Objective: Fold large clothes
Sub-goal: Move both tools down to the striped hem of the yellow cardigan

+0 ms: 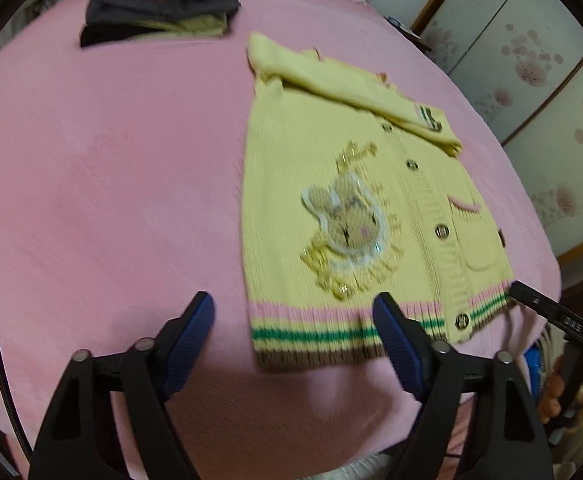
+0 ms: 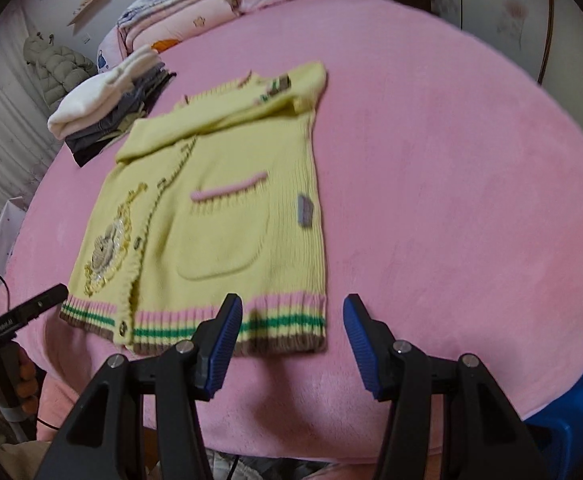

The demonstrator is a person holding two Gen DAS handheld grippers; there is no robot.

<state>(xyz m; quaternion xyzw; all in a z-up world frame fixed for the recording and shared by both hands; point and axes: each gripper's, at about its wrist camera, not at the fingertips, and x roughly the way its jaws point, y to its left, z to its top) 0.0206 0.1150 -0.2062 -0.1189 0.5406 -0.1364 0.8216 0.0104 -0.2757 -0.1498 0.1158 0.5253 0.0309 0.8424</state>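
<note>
A yellow knit cardigan (image 1: 331, 184) with a bunny patch lies flat, buttoned, on the pink blanket (image 1: 91, 168). Its sleeves are folded across the chest near the collar. My left gripper (image 1: 293, 304) is open just over the striped hem. The hem's left corner lies between the blue pads, and the right pad (image 1: 395, 332) overlaps the hem. In the right wrist view the same cardigan (image 2: 219, 200) shows its pocket side. My right gripper (image 2: 292, 304) is open over the hem's right corner, and its left pad (image 2: 223, 340) covers the stripes. Neither gripper pinches the cloth.
A stack of folded clothes (image 1: 159, 0) (image 2: 107, 108) sits at the blanket's far left. Folded quilts (image 2: 179, 12) lie beyond it. Bare pink blanket (image 2: 451, 200) spreads to the right of the cardigan. A blue stool (image 2: 567, 412) stands below the near edge, and wardrobe doors (image 1: 531, 60) stand at the right.
</note>
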